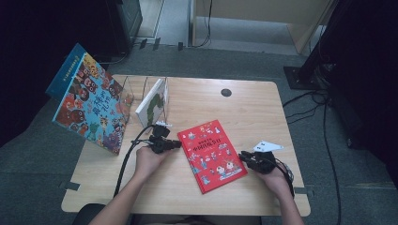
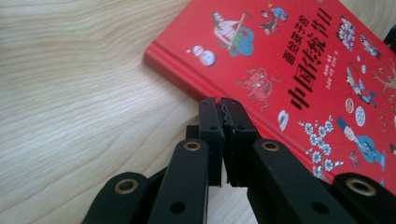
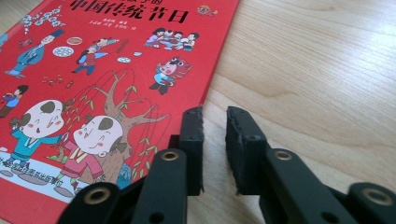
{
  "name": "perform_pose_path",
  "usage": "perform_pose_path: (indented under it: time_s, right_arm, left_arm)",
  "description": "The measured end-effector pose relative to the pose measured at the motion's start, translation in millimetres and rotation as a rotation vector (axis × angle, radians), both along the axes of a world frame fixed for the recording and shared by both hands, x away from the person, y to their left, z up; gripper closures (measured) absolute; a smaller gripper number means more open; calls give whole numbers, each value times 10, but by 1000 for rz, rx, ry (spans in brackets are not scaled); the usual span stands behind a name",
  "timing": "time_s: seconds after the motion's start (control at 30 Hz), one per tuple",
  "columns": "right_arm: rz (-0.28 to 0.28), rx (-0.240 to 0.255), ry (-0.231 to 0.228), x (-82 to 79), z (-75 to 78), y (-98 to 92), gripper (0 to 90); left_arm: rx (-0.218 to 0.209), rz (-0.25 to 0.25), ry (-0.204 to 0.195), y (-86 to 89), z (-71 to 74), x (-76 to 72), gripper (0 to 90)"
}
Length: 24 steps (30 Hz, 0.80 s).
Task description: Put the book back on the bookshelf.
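Flat, glossy red picture book (image 1: 211, 155); cartoon-crowded cover

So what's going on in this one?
A person at a wooden table has a gripper in each hand, one at each side of a red picture book lying flat. The left gripper is shut with nothing between its jaws, its tips at the book's spine edge. The right gripper sits just off the opposite edge, jaws slightly apart and empty. Two more books stand at a clear rack behind.

"中国传统节日" on the red book (image 3: 93, 70)
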State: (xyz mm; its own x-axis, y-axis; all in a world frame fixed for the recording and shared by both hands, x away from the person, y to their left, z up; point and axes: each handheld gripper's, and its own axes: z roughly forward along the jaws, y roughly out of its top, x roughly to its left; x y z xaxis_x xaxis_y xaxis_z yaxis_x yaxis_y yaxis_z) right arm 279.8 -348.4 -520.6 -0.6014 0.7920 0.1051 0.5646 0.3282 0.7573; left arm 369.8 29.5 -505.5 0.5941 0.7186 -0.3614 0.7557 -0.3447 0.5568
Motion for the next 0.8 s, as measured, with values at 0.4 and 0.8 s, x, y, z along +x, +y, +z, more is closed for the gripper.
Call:
perform_pose_path:
  time_s: [0.4,0.8]
  right_arm:
    - [41,-4,3,23,6,201,801]
    - [26,-25,0,47,11,280,900]
  left_arm:
    - [-38,3,-14,-45,-34,48,865]
    - [-20,19,-67,-71,-43,-8,860]
